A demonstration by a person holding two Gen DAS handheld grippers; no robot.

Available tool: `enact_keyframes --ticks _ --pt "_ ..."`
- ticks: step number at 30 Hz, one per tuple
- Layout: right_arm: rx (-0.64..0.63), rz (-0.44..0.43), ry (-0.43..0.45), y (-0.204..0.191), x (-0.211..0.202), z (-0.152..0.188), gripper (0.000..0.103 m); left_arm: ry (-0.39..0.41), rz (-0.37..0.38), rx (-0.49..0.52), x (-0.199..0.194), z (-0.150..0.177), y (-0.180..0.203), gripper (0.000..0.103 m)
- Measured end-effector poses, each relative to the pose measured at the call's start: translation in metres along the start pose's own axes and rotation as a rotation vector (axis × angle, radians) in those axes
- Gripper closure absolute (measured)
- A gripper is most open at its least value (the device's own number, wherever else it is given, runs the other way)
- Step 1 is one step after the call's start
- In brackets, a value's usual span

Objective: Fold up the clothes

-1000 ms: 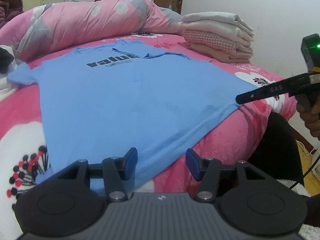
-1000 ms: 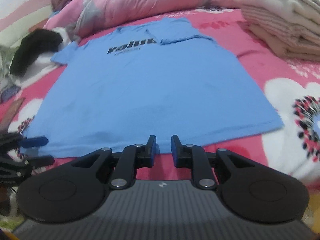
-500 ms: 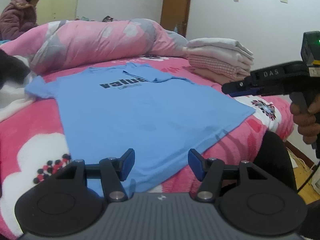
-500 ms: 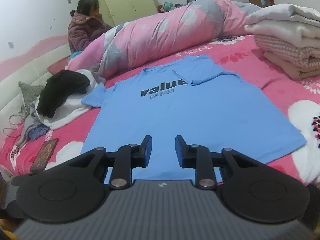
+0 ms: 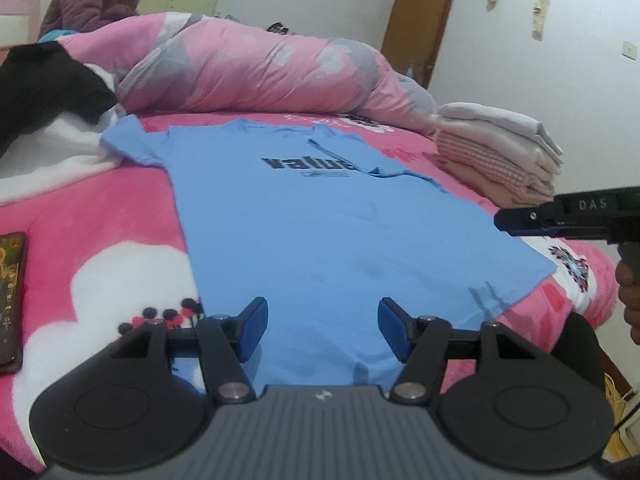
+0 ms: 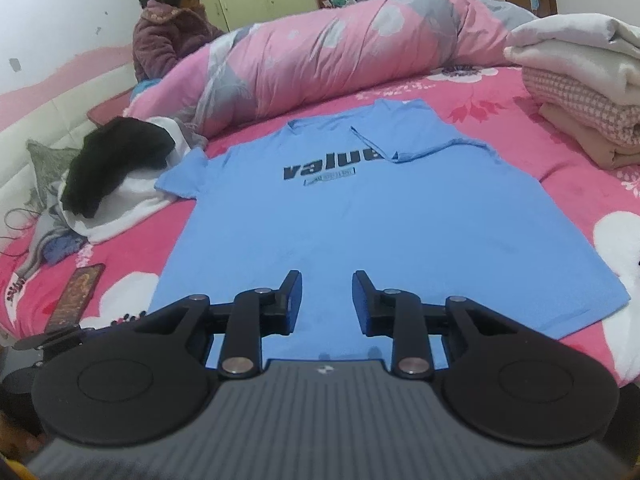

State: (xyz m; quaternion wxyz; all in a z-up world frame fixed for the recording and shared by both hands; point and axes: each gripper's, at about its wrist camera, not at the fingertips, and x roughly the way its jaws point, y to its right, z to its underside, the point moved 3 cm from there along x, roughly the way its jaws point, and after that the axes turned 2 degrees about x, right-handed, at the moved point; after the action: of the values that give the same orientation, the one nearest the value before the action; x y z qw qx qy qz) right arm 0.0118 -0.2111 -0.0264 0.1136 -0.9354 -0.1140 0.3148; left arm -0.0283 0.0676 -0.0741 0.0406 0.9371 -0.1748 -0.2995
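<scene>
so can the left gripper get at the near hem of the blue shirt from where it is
Probably yes: the left gripper hangs over the blue shirt at its near hem, jaws apart and empty, with nothing lying between them and the cloth.

Both cameras sit low at the foot of the bed (image 5: 100, 220), each looking forward and slightly down over its own gripper toward the rolled duvet (image 6: 360, 48). The left view stands further left; the right gripper (image 5: 520, 222) pokes in from its right edge. Both share the blue T-shirt (image 6: 380, 220), close below, and the folded stack (image 5: 500, 152).
</scene>
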Motion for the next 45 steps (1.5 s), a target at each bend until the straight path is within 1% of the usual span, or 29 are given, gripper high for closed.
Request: enact_keyframes --ticks 5,14,18,23,28,30,33,36,38,40,43,45 --pt "-0.013 -0.007 -0.024 -0.006 0.014 -0.007 0.076 0.006 -0.017 -0.021 0.007 -0.009 -0.01 0.041" --pt "-0.094 -0.026 -0.02 -0.027 0.037 -0.045 0.076 0.025 -0.062 -0.041 0.028 -0.04 -0.029 0.041" --pt "-0.13 -0.045 -0.016 -0.038 0.05 -0.066 0.076 0.038 -0.093 -0.055 0.037 -0.061 -0.041 0.041" --pt "-0.188 -0.071 0.003 -0.055 0.065 -0.097 0.076 0.106 -0.149 -0.076 0.048 -0.096 -0.055 0.041" --pt "-0.251 -0.096 0.034 -0.076 0.08 -0.14 0.076 0.183 -0.184 -0.141 0.064 -0.134 -0.066 0.041" --pt "-0.261 -0.128 0.049 -0.088 0.088 -0.164 0.076 0.225 -0.22 -0.153 0.073 -0.149 -0.072 0.041" --pt "-0.252 -0.193 0.069 -0.111 0.11 -0.201 0.075 0.254 -0.314 -0.194 0.094 -0.166 -0.09 0.041" --pt "-0.272 -0.25 0.075 -0.14 0.144 -0.226 0.073 0.256 -0.39 -0.252 0.117 -0.165 -0.114 0.041" --pt "-0.292 -0.283 0.048 -0.16 0.173 -0.231 0.073 0.224 -0.434 -0.307 0.129 -0.156 -0.133 0.041" --pt "-0.317 -0.31 -0.002 -0.178 0.206 -0.23 0.073 0.203 -0.479 -0.349 0.137 -0.147 -0.151 0.042" --pt "-0.376 -0.343 -0.072 -0.207 0.25 -0.224 0.073 0.213 -0.56 -0.379 0.14 -0.14 -0.171 0.042" --pt "-0.409 -0.364 -0.116 -0.225 0.275 -0.217 0.073 0.21 -0.593 -0.445 0.143 -0.136 -0.188 0.042"
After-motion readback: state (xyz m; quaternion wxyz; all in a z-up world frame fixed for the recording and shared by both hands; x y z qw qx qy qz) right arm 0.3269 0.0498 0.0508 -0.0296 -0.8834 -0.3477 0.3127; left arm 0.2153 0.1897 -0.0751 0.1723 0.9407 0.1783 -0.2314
